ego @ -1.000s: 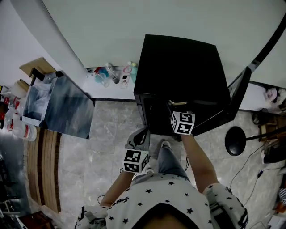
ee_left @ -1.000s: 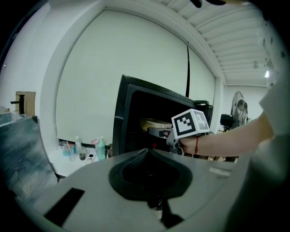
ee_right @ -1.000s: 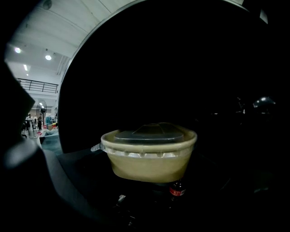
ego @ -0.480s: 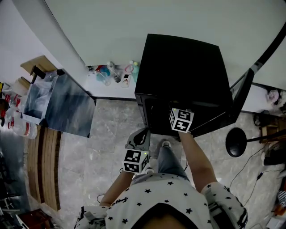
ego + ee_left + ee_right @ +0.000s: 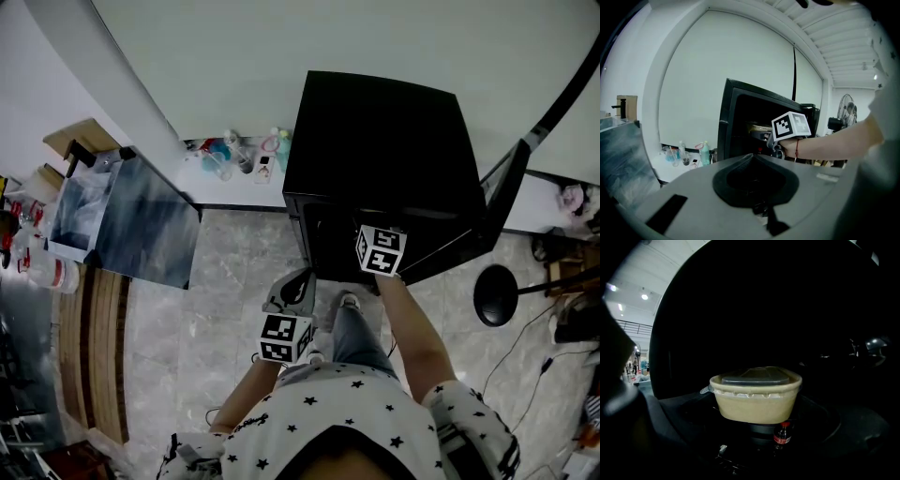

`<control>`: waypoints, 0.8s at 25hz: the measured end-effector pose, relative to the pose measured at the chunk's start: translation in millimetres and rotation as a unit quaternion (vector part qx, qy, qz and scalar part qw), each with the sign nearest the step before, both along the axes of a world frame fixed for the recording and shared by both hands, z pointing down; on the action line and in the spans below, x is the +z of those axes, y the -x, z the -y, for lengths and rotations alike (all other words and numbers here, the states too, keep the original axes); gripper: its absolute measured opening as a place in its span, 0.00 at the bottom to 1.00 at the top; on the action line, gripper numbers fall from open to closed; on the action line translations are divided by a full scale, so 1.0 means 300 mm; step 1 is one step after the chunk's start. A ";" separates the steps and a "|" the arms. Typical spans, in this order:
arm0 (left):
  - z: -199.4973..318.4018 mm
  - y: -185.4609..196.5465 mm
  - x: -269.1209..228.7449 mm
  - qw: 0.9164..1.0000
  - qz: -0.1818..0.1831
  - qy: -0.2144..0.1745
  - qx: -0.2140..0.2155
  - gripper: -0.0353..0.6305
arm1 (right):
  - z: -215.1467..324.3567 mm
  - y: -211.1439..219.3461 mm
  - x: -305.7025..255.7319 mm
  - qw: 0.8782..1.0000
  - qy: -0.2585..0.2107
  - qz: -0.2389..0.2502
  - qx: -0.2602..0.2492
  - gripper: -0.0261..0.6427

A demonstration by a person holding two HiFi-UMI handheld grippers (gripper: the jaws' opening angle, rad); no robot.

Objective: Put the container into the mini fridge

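The black mini fridge (image 5: pixel 375 141) stands against the wall with its door (image 5: pixel 502 192) swung open to the right. My right gripper (image 5: pixel 373 232) reaches into the dark opening, with only its marker cube showing in the head view. In the right gripper view the beige container (image 5: pixel 757 397) with a clear lid sits between the dark jaws, inside the fridge. A small cola bottle (image 5: pixel 782 434) stands just below it. The left gripper view shows the fridge (image 5: pixel 740 117) and the right gripper (image 5: pixel 776 144) at its opening. My left gripper (image 5: pixel 292 286) hangs low by the person's knee, holding nothing.
A white ledge (image 5: pixel 202 183) along the wall carries small bottles and cups (image 5: pixel 234 157). A glass-fronted cabinet (image 5: pixel 122 220) stands at the left. A round black stand base (image 5: pixel 497 295) and cables lie on the floor at the right.
The right gripper has pushed a little deeper into the fridge. The beige container that showed at the opening is now hidden behind the marker cube. The left gripper has stayed put.
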State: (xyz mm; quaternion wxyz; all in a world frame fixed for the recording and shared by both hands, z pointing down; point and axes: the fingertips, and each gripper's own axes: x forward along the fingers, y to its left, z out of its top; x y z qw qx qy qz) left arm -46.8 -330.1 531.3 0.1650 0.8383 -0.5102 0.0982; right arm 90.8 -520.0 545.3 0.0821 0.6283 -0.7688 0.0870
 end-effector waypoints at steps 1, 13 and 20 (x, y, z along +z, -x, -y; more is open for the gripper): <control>-0.007 0.002 -0.001 1.000 0.001 -0.001 0.001 0.07 | -0.009 0.000 0.001 1.000 0.001 0.000 0.000 0.82; -0.136 -0.002 -0.029 1.000 -0.005 -0.006 0.023 0.07 | -0.203 0.006 -0.030 1.000 0.004 0.001 0.001 0.82; -0.219 0.003 -0.056 0.999 -0.007 -0.015 0.037 0.07 | -0.375 0.038 -0.102 1.000 -0.010 0.002 -0.027 0.82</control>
